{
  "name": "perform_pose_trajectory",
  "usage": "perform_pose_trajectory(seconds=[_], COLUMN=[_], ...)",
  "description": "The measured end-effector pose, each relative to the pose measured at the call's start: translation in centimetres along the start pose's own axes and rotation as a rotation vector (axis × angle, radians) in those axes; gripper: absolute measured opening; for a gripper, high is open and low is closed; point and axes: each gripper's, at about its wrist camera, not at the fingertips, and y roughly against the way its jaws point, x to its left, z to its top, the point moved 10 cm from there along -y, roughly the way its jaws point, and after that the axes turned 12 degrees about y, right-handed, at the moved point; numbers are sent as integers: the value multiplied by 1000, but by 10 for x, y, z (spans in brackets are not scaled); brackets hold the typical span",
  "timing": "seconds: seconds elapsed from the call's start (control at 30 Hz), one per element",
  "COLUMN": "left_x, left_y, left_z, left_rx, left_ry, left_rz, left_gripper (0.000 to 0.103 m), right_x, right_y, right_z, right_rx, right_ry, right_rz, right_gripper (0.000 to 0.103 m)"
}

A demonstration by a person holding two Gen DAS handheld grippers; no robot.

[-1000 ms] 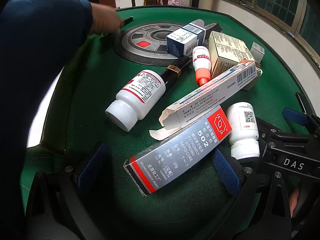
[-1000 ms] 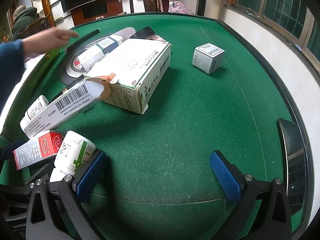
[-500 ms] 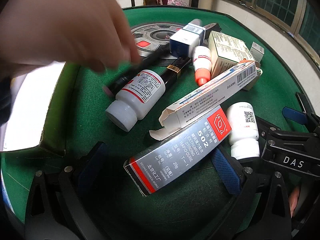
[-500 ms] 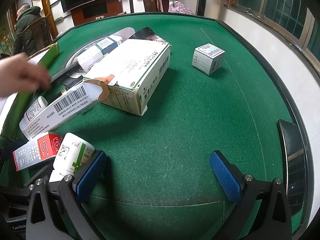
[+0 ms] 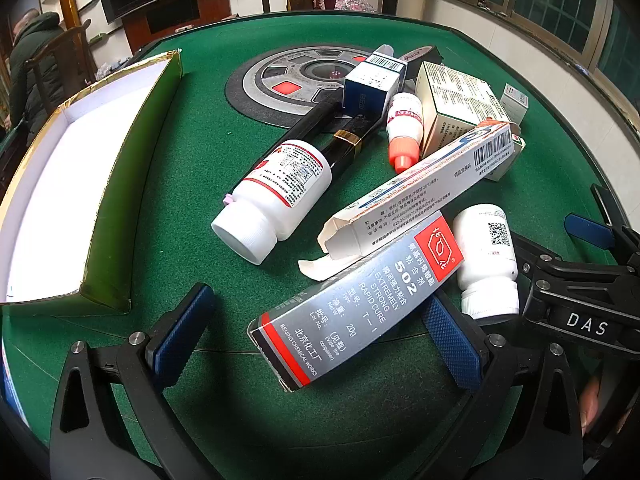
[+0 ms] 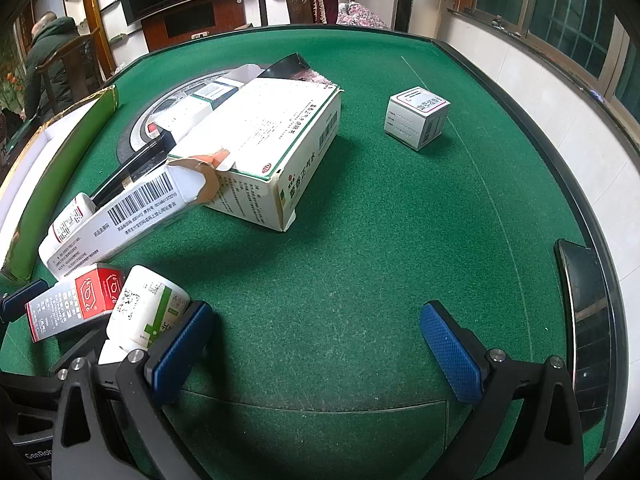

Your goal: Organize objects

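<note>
A pile of medicine items lies on the green felt table (image 5: pixel 192 160). A silver and red 502 glue box (image 5: pixel 356 304) lies between my open left gripper's (image 5: pixel 316 340) fingers. Around it are a large white pill bottle (image 5: pixel 276 196), a long white carton (image 5: pixel 420 188), a small white bottle (image 5: pixel 486 256) and an orange-capped dropper bottle (image 5: pixel 404 128). My right gripper (image 6: pixel 316 348) is open and empty over bare felt; the small white bottle (image 6: pixel 144 308) rests by its left finger. A large white box (image 6: pixel 276 148) and a small cube box (image 6: pixel 416 116) lie ahead.
An open green tray with a white inside (image 5: pixel 80 184) stands at the table's left. A round grey centre panel (image 5: pixel 296 80) sits mid-table with black pens (image 5: pixel 320 124) and a blue box (image 5: pixel 372 84) on it. A person in green (image 6: pixel 48 64) sits beyond.
The person's hand and blue sleeve have left the view, uncovering the green tray. A black pen now lies beside the large bottle. Both grippers have stayed still.
</note>
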Motion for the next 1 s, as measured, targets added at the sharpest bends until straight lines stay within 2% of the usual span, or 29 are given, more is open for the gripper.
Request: perform_pose_trajectory(seconds=[0.7,0.87,1.0], left_x=[0,-2,1], left_y=[1,3,13], left_z=[0,-2,-7], left_rx=[-2,5,13], left_ry=[10,-57,-114], left_rz=[9,-30,-123], left_gripper=[103,103,103], right_x=[0,-1,-5], right_y=[-2,-3,-1], right_z=[3,3,1], right_rx=[-18,-19,-13], right_ry=[43,45,28], right_rz=[28,39,56], right_gripper=[103,103,103])
